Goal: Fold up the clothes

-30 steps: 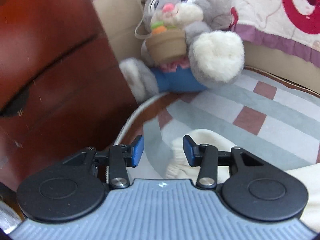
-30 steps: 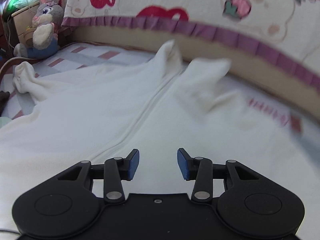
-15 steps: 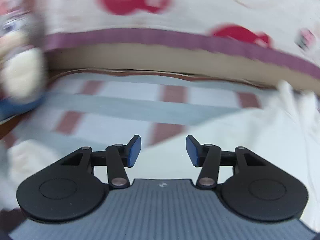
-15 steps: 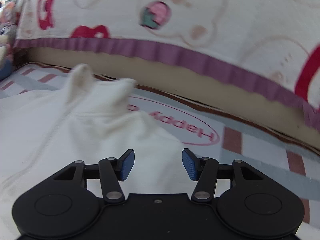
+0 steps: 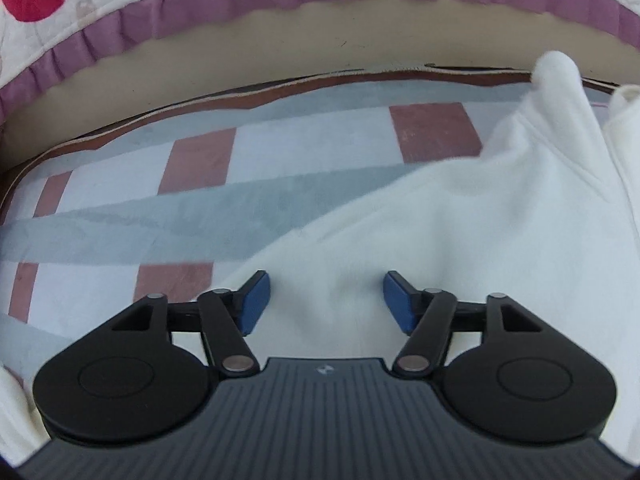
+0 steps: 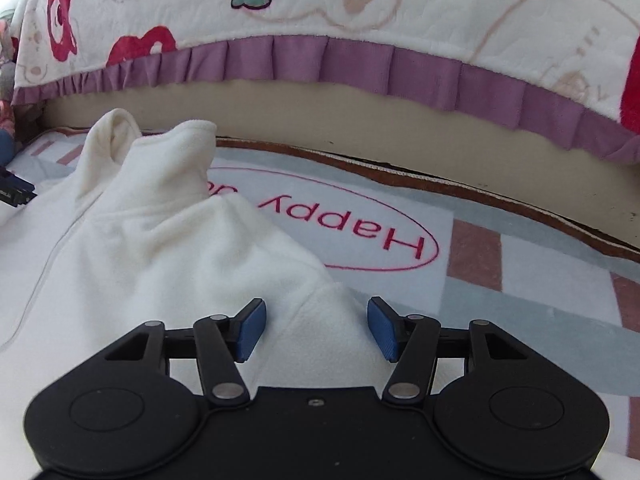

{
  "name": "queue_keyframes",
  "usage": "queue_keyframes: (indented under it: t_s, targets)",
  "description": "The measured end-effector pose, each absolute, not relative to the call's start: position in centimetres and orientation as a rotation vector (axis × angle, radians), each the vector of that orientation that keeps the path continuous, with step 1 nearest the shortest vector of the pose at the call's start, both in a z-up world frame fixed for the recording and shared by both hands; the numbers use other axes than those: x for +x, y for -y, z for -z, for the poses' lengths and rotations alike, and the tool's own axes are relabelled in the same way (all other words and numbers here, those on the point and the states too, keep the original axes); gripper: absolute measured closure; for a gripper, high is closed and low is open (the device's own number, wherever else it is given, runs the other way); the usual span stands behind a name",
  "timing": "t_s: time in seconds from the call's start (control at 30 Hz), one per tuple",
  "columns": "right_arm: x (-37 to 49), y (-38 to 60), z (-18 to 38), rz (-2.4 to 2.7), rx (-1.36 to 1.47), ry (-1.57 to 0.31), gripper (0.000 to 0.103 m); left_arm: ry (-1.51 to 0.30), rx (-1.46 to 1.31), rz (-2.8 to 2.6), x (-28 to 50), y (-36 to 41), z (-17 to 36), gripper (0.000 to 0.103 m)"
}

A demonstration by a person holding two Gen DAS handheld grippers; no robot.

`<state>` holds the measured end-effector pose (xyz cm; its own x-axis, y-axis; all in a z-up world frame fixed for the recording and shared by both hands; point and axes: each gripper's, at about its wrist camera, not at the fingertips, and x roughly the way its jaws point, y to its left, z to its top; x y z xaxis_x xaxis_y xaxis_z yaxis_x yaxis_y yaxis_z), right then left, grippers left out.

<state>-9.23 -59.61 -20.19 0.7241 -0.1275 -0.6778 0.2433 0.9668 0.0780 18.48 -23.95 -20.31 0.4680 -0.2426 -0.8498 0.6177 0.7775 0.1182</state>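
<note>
Your left gripper (image 5: 324,300) is spread wide above the near left shoulder of the cream fleece garment (image 5: 460,240), gripping nothing. Your right gripper (image 6: 316,328) is likewise spread, straddling the garment's right shoulder. The garment lies on the checked mat (image 5: 200,208), collar toward the far ruffled bedspread (image 6: 360,20).

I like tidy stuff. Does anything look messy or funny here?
A little. The white fleece jacket lies spread on the checked mat, but its collar sticks up, rumpled, and covers part of the mat's red "Happy" lettering. Nothing looks spilled or torn.
</note>
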Motion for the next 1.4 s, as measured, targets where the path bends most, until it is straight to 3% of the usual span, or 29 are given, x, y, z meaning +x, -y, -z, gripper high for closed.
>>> queue_keyframes:
  t_s: [0.03, 0.17, 0.23, 0.27, 0.3, 0.33, 0.57, 0.7, 0.83, 0.93, 1.0, 1.13, 1.17, 1.2, 1.27, 1.4]
  targets:
    - [-9.1, 59.6, 20.4, 0.198, 0.174, -0.728, 0.043, -0.948, 0.434, 0.543, 18.8, 24.1, 20.4, 0.027]
    - [-9.2, 59.4, 20.5, 0.192, 0.168, -0.692, 0.088, -0.966, 0.335, 0.517, 20.0, 24.0, 20.9, 0.021]
    - [-9.5, 59.4, 20.0, 0.212, 0.155, -0.665, 0.09, -0.958, 0.292, 0.522, 20.1, 23.7, 21.0, 0.029]
    - [-9.6, 59.5, 19.7, 0.223, 0.157, -0.652, 0.091, -0.941, 0.301, 0.52, 20.0, 23.8, 20.9, 0.048]
    - [-9.7, 59.5, 19.4, 0.233, 0.149, -0.64, 0.091, -0.918, 0.326, 0.515, 19.8, 24.1, 20.6, 0.082]
    - [-9.7, 59.4, 19.3, 0.244, 0.139, -0.633, 0.091, -0.9, 0.354, 0.495, 19.6, 24.2, 20.4, 0.097]
    - [-10.8, 58.5, 16.9, 0.319, 0.032, -0.557, 0.093, -0.66, 0.389, 0.408, 19.5, 23.4, 16.5, 0.097]
    - [-10.4, 58.5, 17.8, 0.364, -0.006, -0.579, 0.093, -0.666, 0.418, 0.4, 19.6, 24.4, 17.0, 0.097]
    - [-9.9, 59.2, 19.9, 0.367, 0.047, -0.682, 0.093, -0.687, 0.442, 0.393, 19.8, 25.5, 17.8, 0.096]
    - [-9.9, 59.8, 19.7, 0.361, 0.094, -0.703, 0.092, -0.703, 0.461, 0.387, 19.9, 26.3, 18.3, 0.087]
    - [-9.8, 60.5, 19.6, 0.355, 0.143, -0.709, 0.091, -0.713, 0.473, 0.383, 20.0, 26.9, 18.7, 0.065]
    - [-10.0, 61.2, 19.2, 0.338, 0.203, -0.718, 0.088, -0.647, 0.226, 0.562, 18.7, 27.4, 14.6, 0.05]
    - [-10.1, 61.4, 19.1, 0.334, 0.219, -0.715, 0.088, -0.673, 0.155, 0.635, 18.5, 28.0, 14.0, 0.033]
    - [-10.1, 61.4, 19.2, 0.33, 0.223, -0.71, 0.087, -0.707, 0.107, 0.706, 18.4, 28.9, 13.6, 0.028]
    - [-10.1, 61.4, 19.8, 0.323, 0.227, -0.702, 0.086, -0.768, 0.052, 0.824, 18.2, 31.0, 13.3, 0.028]
    - [-10.3, 61.3, 20.0, 0.309, 0.214, -0.687, 0.086, -0.751, 0.384, 0.849, 17.2, 37.1, 15.7, 0.028]
